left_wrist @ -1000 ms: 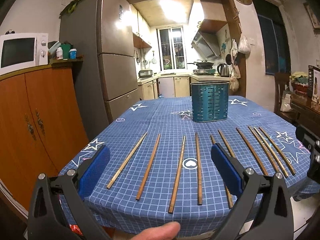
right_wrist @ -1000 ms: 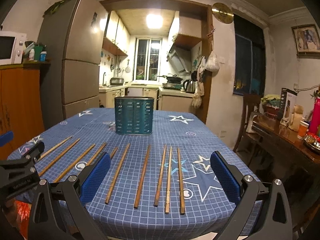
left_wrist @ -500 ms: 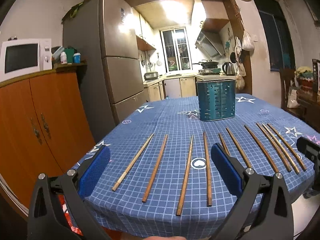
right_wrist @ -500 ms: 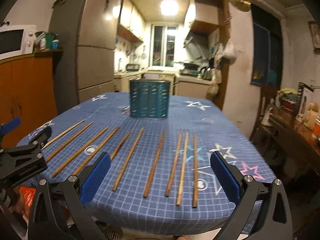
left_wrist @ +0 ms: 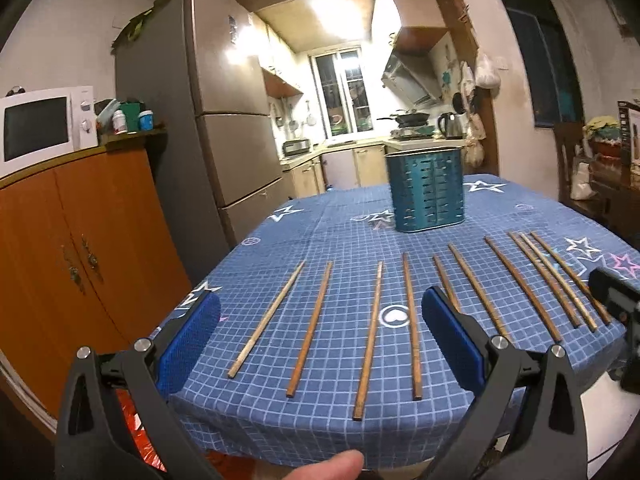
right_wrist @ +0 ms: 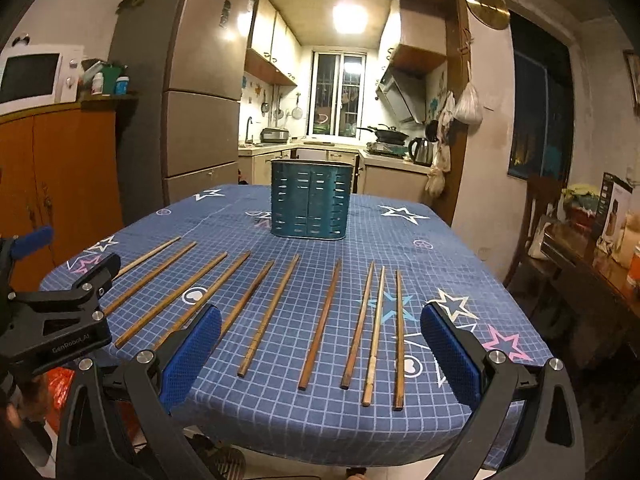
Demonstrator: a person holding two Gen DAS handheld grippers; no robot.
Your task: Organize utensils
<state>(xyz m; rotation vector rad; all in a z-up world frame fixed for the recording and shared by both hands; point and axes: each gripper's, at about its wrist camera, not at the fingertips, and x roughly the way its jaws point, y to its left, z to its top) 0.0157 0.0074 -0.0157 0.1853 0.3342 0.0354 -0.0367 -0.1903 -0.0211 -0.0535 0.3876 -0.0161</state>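
Several wooden chopsticks (left_wrist: 370,336) lie side by side in a row on the blue star-patterned tablecloth (left_wrist: 344,232); they also show in the right wrist view (right_wrist: 320,324). A teal slotted utensil holder (left_wrist: 427,190) stands upright behind them, also in the right wrist view (right_wrist: 310,204). My left gripper (left_wrist: 320,332) is open and empty, hovering over the near edge above the left chopsticks. My right gripper (right_wrist: 320,340) is open and empty above the right chopsticks. The left gripper shows at the left of the right wrist view (right_wrist: 56,312).
An orange cabinet (left_wrist: 80,256) with a microwave (left_wrist: 40,124) stands left of the table, next to a grey fridge (left_wrist: 224,120). A dark side table with boxes (right_wrist: 592,248) stands to the right. The kitchen lies beyond.
Both grippers have shifted slightly relative to the table edge, with the views tilting a little downward. Both stay open and empty. The chopsticks and holder have not moved.
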